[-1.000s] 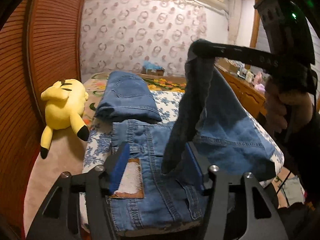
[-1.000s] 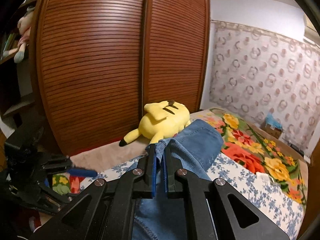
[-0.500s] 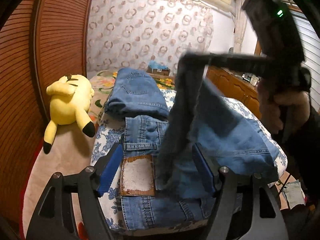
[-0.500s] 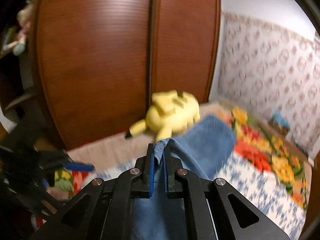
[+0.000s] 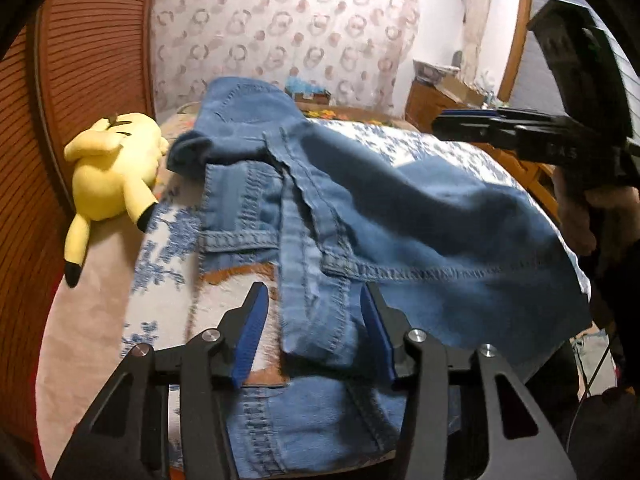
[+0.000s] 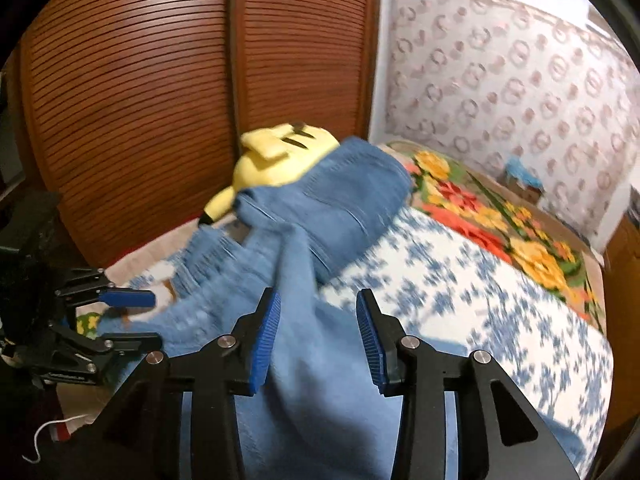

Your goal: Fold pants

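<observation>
The blue denim pants (image 5: 360,220) lie on the bed, waistband end near me and a leg flap folded over it. They also show in the right wrist view (image 6: 312,232). My left gripper (image 5: 314,332) is open, its blue pads either side of a denim seam, holding nothing. My right gripper (image 6: 318,336) is open above the cloth; in the left wrist view it (image 5: 468,120) hovers over the right of the pants. In the right wrist view the left gripper (image 6: 132,316) is at the left edge.
A yellow plush toy (image 5: 112,168) lies left of the pants beside the wooden wardrobe doors (image 6: 160,100). The bed has a blue-and-white floral cover (image 6: 460,276) and a bright flower blanket (image 6: 500,232) farther back. A wooden dresser (image 5: 440,100) stands at the right.
My right gripper was shut on the lifted pants leg and has opened. The leg has dropped and now lies over the waistband. My left gripper stayed open.
</observation>
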